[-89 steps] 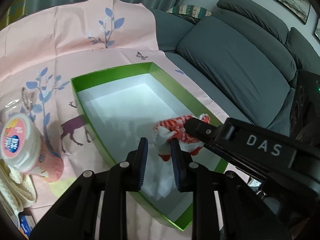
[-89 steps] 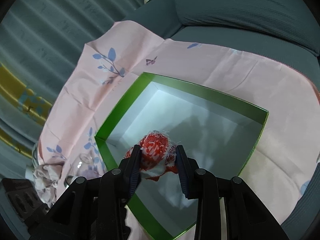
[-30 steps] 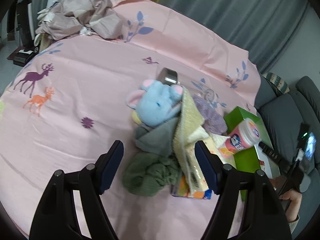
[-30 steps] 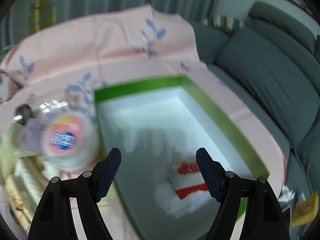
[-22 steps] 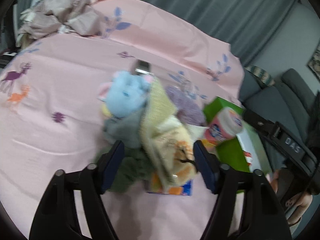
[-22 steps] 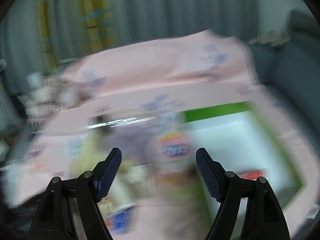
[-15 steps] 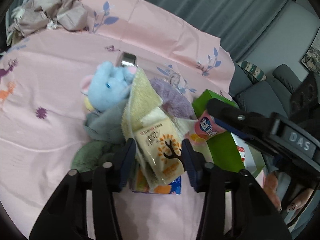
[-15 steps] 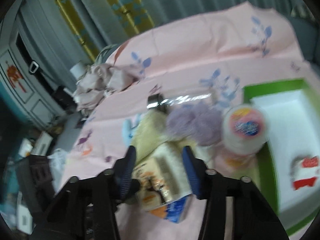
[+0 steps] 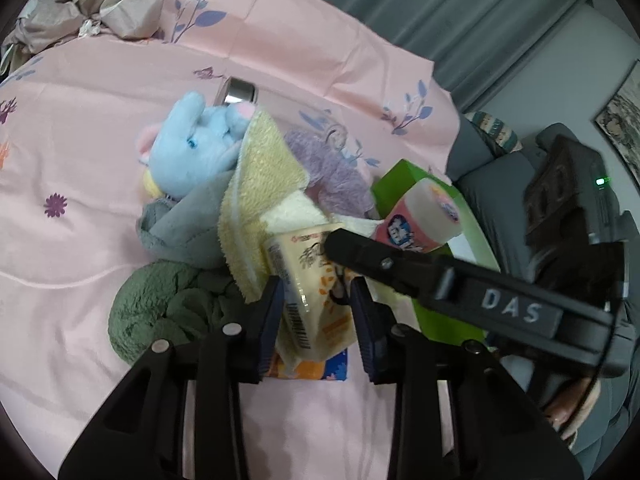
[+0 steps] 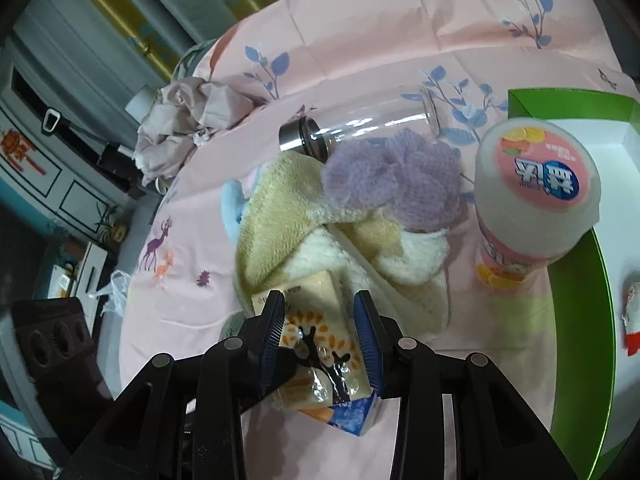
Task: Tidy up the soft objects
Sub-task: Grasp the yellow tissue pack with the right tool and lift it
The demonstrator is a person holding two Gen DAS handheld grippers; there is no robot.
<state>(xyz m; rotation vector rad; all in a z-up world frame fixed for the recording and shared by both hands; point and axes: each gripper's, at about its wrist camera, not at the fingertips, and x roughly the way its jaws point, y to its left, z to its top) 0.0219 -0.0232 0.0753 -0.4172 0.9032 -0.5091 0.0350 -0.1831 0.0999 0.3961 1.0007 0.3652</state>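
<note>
Living room setup: pink tablecloth (image 9: pixel 100 80) with leaf and deer prints, grey sofa (image 9: pixel 500 200) off to the side, curtains behind.

Both grippers are on the same thing. The left gripper (image 9: pixel 316 312) has its jaws closing around the near end of the cream tissue pack (image 9: pixel 312 280) with the tree print, pads right at its sides. The right gripper (image 10: pixel 320 328) straddles the pack from the other end and looks clamped on it; you can see the plastic pinched between the pads.

Going outward: the pack sits on top of a blue-and-orange pack (image 10: pixel 356 420), leaning into the yellow towel (image 9: pixel 256 184). Around that are a grey cloth (image 9: pixel 188 228), a green fuzzy cloth (image 9: pixel 160 308), a blue plush toy (image 9: pixel 192 148) and a purple puff (image 10: pixel 392 184). A pink tub (image 10: pixel 532 196) stands next to the green box (image 10: pixel 584 280), which already has a red-and-white item (image 10: pixel 632 320) in it.

So I'd say this is the grab step for the tissue pack. Next move probably needs a straight lift with both hands in sync, so the towel doesn't get dragged, then over to the box.
</note>
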